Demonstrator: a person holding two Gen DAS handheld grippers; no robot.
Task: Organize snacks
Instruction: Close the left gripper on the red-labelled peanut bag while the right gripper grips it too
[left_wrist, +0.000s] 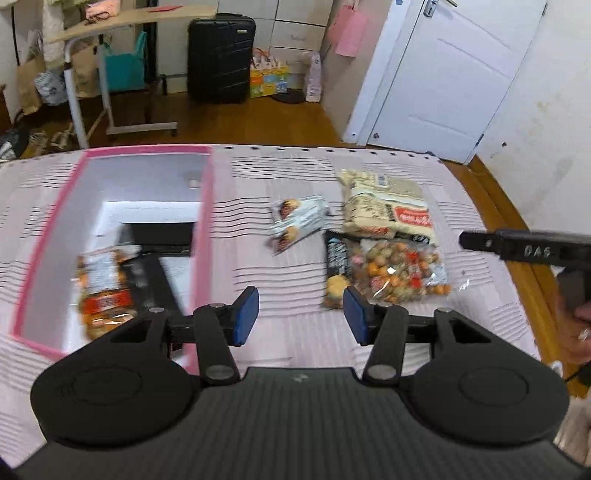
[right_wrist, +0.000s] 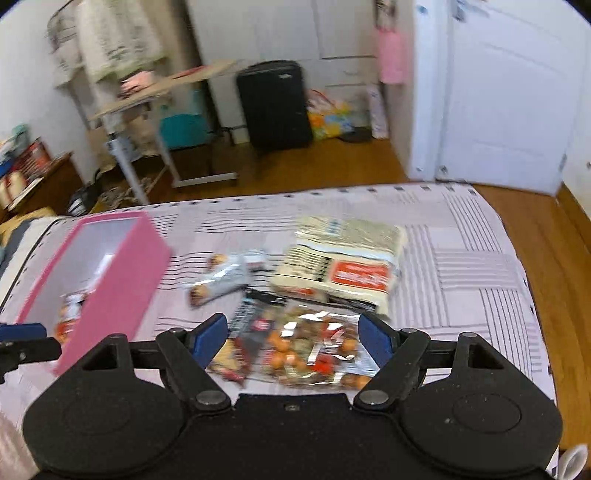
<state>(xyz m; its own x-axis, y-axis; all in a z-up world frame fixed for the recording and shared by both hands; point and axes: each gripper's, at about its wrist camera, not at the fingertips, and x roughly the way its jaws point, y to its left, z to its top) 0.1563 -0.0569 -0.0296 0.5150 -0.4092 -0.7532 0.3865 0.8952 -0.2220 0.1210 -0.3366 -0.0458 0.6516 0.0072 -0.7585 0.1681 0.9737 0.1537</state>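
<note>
Striped bedcover (right_wrist: 461, 258) under me is soft, so with my right gripper (right_wrist: 291, 338) spread empty over the clear nut bag (right_wrist: 314, 350), its pads may snag the dark packet (right_wrist: 245, 334) overlapping it, well apart from the pink box (right_wrist: 110, 291).

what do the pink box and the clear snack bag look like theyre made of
Pink box: likely matte cardboard or foam board; flat, dull pink walls, pale lining.
Clear snack bag: glossy thin plastic film; bright glare, wrinkles, and the round orange and brown snacks showing through.

Wooden floor (left_wrist: 258, 118), white door (left_wrist: 450, 74) — perhaps bedroom.
</note>
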